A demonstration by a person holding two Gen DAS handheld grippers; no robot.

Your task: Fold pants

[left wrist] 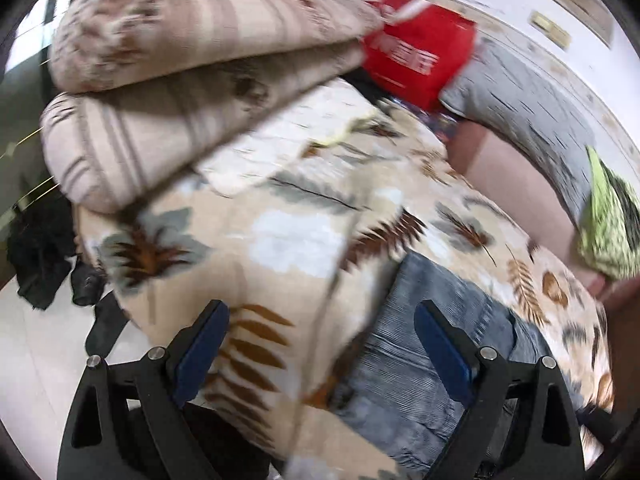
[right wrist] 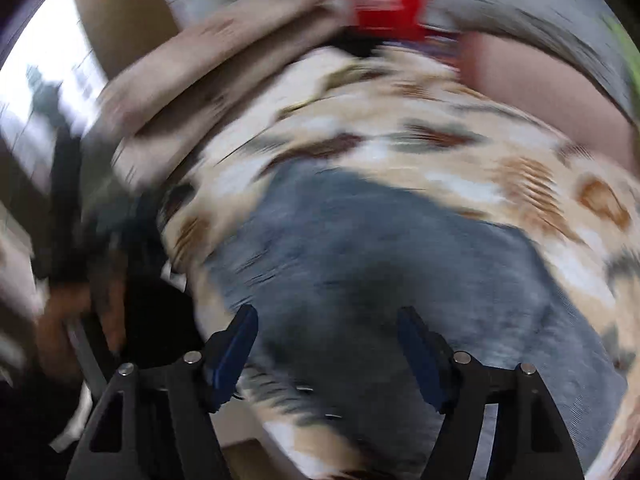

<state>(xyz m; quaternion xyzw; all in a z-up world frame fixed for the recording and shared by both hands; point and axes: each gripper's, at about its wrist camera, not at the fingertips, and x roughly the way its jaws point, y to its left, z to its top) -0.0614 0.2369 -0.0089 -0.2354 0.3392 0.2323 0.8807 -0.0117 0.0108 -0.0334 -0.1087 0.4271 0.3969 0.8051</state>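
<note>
Jeans [right wrist: 360, 248] lie bunched on leaf-print blanket [left wrist: 280, 240], below red bag [left wrist: 416, 56]. Left tool [left wrist: 320, 344] released, empty, half over bare blanket. Right tool [right wrist: 326, 344] released, empty, above denim. Risks: left pinching blanket with denim; uneven grip skewing fold.
</note>
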